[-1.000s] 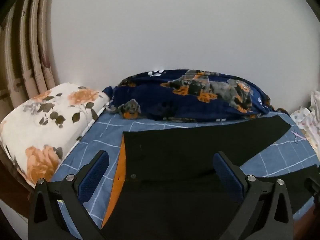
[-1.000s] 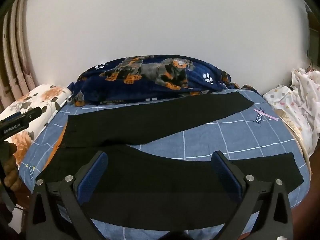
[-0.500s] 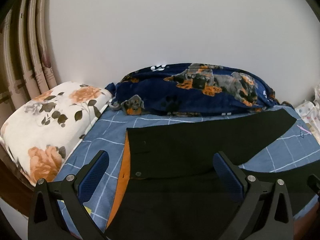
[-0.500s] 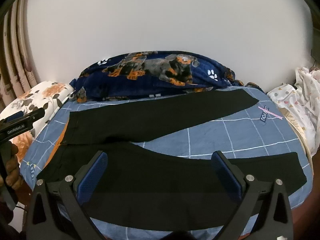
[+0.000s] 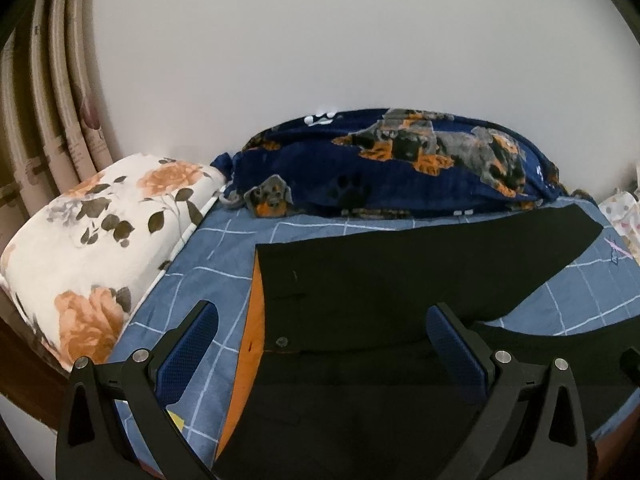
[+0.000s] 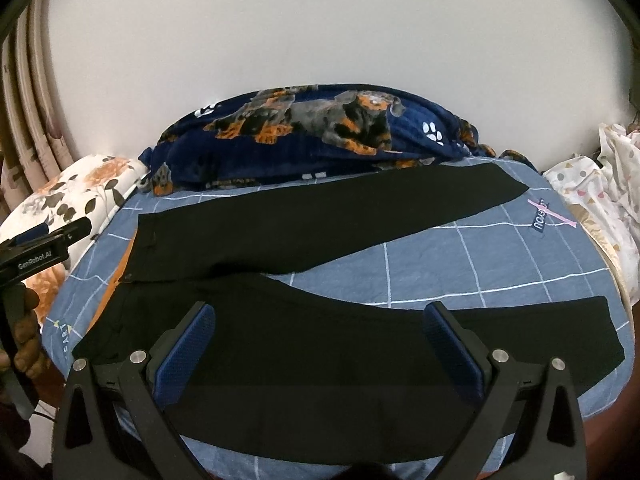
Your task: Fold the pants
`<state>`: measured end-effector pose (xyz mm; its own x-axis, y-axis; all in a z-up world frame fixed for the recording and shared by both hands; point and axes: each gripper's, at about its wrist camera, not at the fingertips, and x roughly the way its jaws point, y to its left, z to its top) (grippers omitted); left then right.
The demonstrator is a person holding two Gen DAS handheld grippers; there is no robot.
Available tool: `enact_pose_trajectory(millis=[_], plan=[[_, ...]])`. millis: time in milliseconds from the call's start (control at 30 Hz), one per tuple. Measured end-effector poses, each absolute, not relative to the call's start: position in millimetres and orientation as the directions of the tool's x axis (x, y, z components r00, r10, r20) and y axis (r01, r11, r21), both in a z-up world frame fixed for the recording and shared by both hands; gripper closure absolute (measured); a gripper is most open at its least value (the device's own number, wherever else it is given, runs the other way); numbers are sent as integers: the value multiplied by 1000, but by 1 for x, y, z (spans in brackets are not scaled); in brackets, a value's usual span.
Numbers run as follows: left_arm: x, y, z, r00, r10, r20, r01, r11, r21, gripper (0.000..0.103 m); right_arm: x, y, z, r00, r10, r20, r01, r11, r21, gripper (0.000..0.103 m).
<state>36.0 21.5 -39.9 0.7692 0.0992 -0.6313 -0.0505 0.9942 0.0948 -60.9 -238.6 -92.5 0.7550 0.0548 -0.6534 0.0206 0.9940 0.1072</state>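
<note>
Black pants [image 6: 320, 320] lie spread flat on the blue checked bed sheet [image 6: 440, 264], legs apart in a V pointing right, waistband with orange lining [image 5: 248, 344] at the left. In the left wrist view the pants [image 5: 380, 288] fill the middle, with the waist nearest. My left gripper [image 5: 324, 344] is open and empty above the waist end; it also shows at the left edge of the right wrist view [image 6: 40, 248]. My right gripper [image 6: 320, 340] is open and empty above the near leg.
A dark blue dog-print blanket [image 6: 320, 136] lies bunched along the wall behind the pants. A floral pillow [image 5: 92, 248] sits at the left, curtains [image 5: 48, 100] behind it. A white dotted cloth [image 6: 600, 192] lies at the right bed edge.
Both grippers have pulled back and risen slightly, so more of the pants and bed shows. Both stay open and the pants have not moved.
</note>
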Motion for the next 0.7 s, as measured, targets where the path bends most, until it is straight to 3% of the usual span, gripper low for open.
enact_pose_trajectory(millis=[200,500,567,633,700], plan=[[68,45,-73,669,16,-743,-22,1000,2,0,-52,-238,-102,731,59,-680,24,993,113,0],[132,125,-124,606,-108,-788,0,991,-136,1,-32,-244,-126,682,68,-728,45,990,134,0],[156,147,-133,573,-162,-803,16,982,-186,7,-27,-245,-133,669,69,-740,51,989,138,0],[179,161,-140,547,-182,-817,45,981,-188,21,-22,-246,-139,658,68,-750,57,989,139,0],[207,174,-150,525,-189,-830,66,981,-181,24,-18,-247,-146,645,67,-761,64,988,141,0]])
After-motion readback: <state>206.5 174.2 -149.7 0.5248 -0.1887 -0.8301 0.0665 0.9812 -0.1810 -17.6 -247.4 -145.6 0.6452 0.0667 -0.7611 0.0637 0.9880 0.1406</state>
